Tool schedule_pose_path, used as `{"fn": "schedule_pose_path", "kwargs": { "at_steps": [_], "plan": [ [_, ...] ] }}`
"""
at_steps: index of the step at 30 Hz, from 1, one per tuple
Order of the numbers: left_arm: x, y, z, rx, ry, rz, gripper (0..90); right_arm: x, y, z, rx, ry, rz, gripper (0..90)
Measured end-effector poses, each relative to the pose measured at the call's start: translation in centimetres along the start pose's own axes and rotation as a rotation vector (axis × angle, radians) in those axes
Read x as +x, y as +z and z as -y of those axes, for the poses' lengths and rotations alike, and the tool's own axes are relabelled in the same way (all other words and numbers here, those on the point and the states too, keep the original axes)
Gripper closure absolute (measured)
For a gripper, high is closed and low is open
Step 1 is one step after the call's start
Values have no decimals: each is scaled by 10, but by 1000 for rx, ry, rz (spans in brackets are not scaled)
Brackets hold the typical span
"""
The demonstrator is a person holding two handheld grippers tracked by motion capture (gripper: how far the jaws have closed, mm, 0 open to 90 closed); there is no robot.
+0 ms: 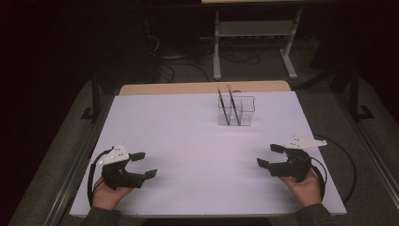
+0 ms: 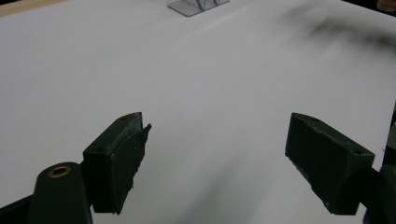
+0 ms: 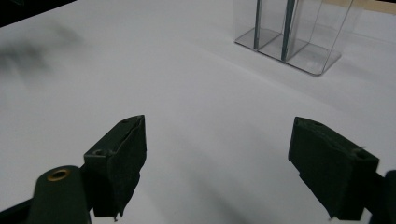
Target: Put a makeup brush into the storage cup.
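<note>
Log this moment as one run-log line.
left gripper: open, empty | right gripper: open, empty | two pencils: upright in clear holder, untouched

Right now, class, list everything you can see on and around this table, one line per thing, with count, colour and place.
Clear plastic two-compartment holder: one, transparent, far middle of the table.
Pencils: two, orange-brown, leaning in the holder.
White table sheet: one, white, covering the tabletop.
Wooden table edge: one, tan, along the far side.
Metal stand: one, light grey, on the floor beyond the table.
Left gripper: one, black, near left, jaws apart.
Right gripper: one, black, near right, jaws apart.
Hands: two, at the near edge.
</note>
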State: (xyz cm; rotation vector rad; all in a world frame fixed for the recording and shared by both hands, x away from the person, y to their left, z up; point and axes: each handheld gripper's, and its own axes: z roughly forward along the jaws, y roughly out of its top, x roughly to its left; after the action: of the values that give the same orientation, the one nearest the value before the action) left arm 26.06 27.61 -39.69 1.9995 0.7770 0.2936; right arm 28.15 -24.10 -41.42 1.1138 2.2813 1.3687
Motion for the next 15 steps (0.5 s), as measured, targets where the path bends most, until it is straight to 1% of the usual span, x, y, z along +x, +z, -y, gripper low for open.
{"fn": "schedule_pose_path", "kwargs": {
  "at_steps": [3, 7, 15],
  "plan": [
    [0, -1, 1, -2, -10, -1, 192, 0, -1, 1, 2, -4, -3, 180],
    [1, -1, 2, 2, -1, 1, 193, 0, -3, 3, -4, 4, -2, 180],
    [2, 1, 3, 5, -5, 5, 193, 1, -2, 6, 0, 5, 0, 180]
  ]
}}
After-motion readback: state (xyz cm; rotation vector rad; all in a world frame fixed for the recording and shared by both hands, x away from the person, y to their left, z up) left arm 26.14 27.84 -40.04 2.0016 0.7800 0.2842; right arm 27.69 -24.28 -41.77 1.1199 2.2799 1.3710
